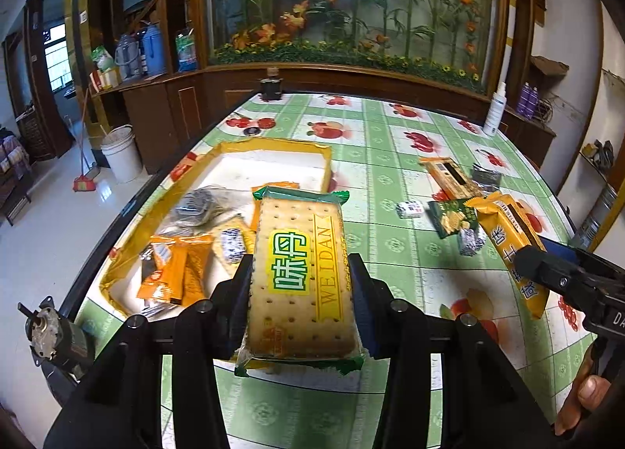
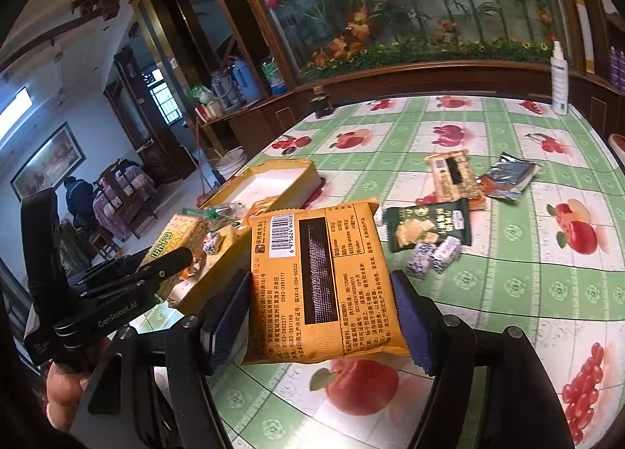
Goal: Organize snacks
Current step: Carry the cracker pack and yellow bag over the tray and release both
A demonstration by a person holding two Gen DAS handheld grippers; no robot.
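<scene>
My left gripper (image 1: 300, 281) is shut on a green-edged WEIDAN cracker pack (image 1: 300, 253), held above the table beside the gold-rimmed box (image 1: 281, 144). The box holds several orange, silver and blue-white snacks. My right gripper (image 2: 320, 308) is shut on a yellow snack packet (image 2: 316, 285), barcode side up, held clear of the tablecloth. The left wrist view shows that packet (image 1: 504, 230) at the right, in the right gripper (image 1: 539, 265). The right wrist view shows the left gripper (image 2: 168, 265) and its cracker pack (image 2: 172, 242) over the box (image 2: 273, 185).
Loose on the green fruit-print tablecloth are a dark green packet (image 2: 429, 222), a brown bar (image 2: 453, 175), a silver packet (image 2: 508, 175) and small blue-white candies (image 2: 433, 253). A spray bottle (image 2: 559, 77) and a dark jar (image 1: 271, 87) stand at the far edge. A person (image 2: 80, 195) is in the back room.
</scene>
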